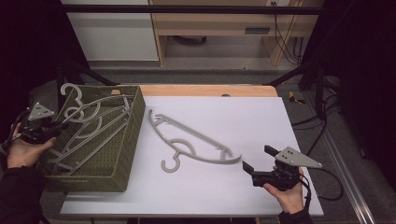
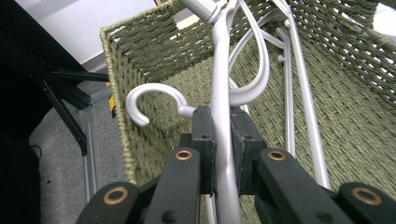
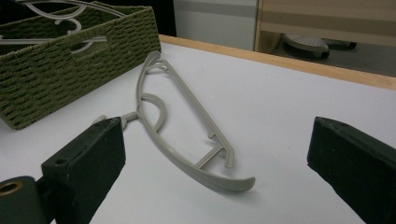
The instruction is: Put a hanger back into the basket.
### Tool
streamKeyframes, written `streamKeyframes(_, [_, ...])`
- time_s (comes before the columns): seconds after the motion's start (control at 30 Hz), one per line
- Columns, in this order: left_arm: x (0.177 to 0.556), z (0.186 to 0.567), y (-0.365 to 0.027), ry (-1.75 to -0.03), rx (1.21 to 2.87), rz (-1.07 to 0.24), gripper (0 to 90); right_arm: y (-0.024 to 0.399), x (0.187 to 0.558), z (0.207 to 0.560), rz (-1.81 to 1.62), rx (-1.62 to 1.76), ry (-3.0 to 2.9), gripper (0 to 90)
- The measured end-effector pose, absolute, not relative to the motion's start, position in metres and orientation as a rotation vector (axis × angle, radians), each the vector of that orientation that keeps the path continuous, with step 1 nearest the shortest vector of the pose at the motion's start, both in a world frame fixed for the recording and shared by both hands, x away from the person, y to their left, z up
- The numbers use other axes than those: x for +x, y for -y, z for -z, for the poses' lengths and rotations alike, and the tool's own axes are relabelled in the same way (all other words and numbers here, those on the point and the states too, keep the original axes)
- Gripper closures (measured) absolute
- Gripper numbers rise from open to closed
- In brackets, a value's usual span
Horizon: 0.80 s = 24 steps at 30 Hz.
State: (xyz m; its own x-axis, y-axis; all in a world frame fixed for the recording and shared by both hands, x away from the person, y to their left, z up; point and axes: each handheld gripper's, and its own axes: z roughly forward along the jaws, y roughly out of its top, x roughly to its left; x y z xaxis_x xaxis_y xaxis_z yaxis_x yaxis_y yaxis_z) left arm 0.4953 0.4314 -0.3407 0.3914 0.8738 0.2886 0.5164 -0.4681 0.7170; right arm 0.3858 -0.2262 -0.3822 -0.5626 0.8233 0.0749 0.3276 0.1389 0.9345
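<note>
White table point(image 1: 261, 116), unlabelled grey hanger point(image 1: 196, 142)

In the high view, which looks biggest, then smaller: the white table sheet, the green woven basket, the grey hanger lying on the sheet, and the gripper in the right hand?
1. White table sheet
2. Green woven basket
3. Grey hanger on the sheet
4. Right gripper

The gripper sits nearer the camera yet looks smallest.

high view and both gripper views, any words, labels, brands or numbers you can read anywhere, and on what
None can be read.
Grey plastic hanger on the white table: no marking visible.
Olive woven basket and the grey hangers in it: no label visible.
Left gripper, shut on a grey hanger bar, and right gripper, fingers open: no lettering visible.
Small dark plate on the wooden furniture behind: too small to tell.
</note>
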Motion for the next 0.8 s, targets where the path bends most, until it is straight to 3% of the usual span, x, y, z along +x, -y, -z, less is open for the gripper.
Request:
streamKeyframes(0.6, [0.503, 0.377, -0.433, -1.376, 2.170, -0.729, 80.3, 0.224, 0.386, 0.382, -1.414, 1.095, -1.969, 4.6])
streamKeyframes(0.8, [0.497, 0.370, -0.426, -1.390, 2.180, -0.732, 69.6, 0.222, 0.388, 0.379, -1.411, 1.092, -1.974, 5.0])
